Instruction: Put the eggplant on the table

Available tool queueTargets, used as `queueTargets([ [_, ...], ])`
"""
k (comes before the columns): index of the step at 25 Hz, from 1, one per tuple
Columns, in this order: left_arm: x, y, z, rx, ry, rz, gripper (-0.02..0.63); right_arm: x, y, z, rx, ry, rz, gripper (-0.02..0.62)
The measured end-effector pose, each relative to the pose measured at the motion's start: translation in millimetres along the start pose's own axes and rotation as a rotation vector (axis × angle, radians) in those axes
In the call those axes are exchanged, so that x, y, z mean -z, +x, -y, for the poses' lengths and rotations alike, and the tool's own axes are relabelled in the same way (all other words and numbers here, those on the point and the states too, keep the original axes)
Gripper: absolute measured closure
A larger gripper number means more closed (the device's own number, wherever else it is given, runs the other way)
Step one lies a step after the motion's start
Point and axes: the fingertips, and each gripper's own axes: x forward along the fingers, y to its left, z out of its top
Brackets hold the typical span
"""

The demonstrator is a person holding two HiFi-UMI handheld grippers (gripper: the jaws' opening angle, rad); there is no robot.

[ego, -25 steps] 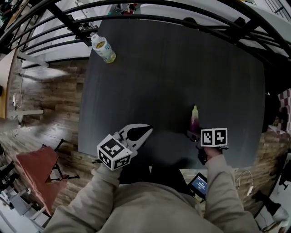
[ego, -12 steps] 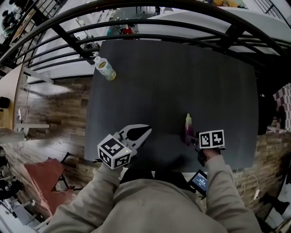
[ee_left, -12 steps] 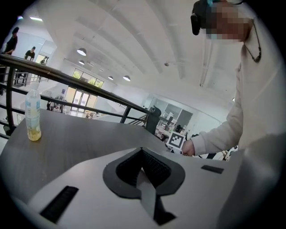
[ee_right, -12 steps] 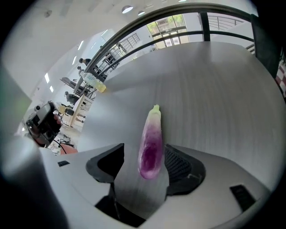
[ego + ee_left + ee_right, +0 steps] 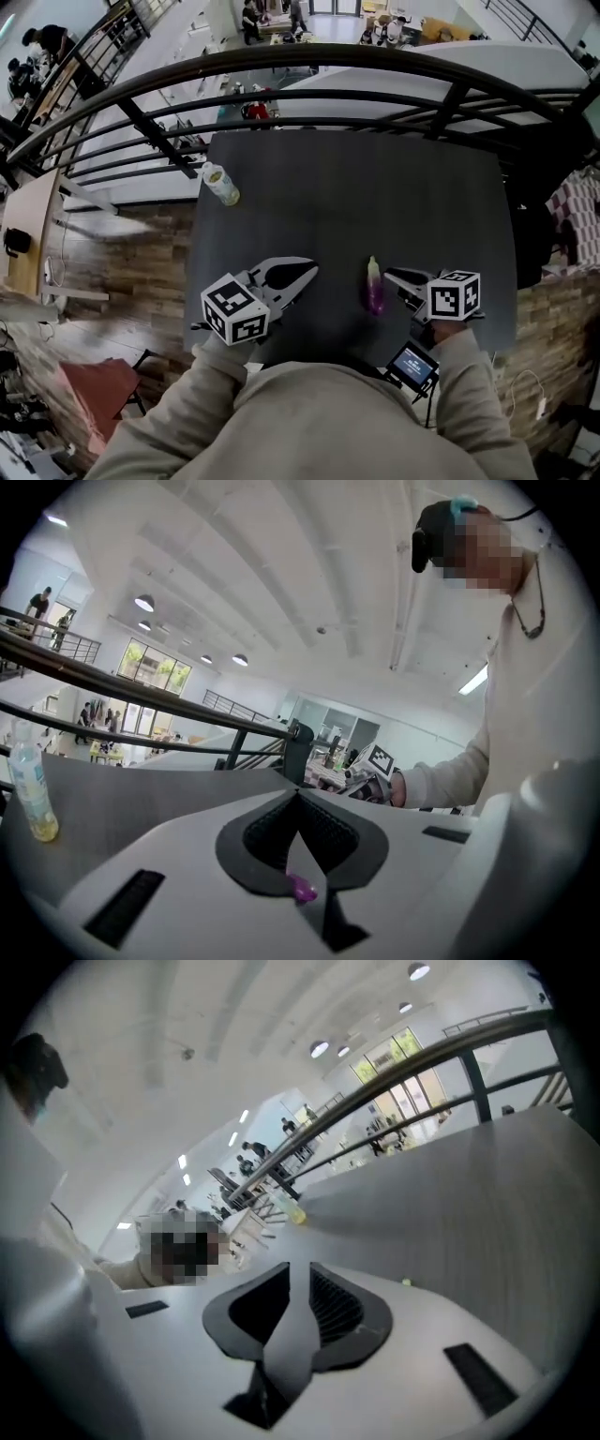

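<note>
Right gripper rose off the eggplant, jaws just narrowing, empty (left gripper pinched shut); we feared it rolling off the table.

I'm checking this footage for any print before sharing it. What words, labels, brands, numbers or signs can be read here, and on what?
No text here can be read.
Bottle label: print too small and blurred to read.
Small screen: lit, too small to read.
Left marker cube and right marker cube: black-and-white square patterns only, no letters or numbers.
</note>
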Motion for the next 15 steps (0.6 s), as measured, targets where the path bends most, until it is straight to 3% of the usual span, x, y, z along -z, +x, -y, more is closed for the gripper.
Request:
queueTargets([
  [3, -27, -1, 10, 0.024, 0.023, 0.050, 0.600, -32, -20, -36, -0.077, -0.083, 0.105, 0.571],
  [9, -80, -3, 35, 0.072, 0.064, 0.159, 0.600, -78, -65, -87, -0.086, -0.289, 0.326, 0.581],
  [15, -106, -2, 54, 0.102, 0.116, 0.194, 0.600, -90, -82, -113, -0.094, -0.356, 0.365, 0.583],
])
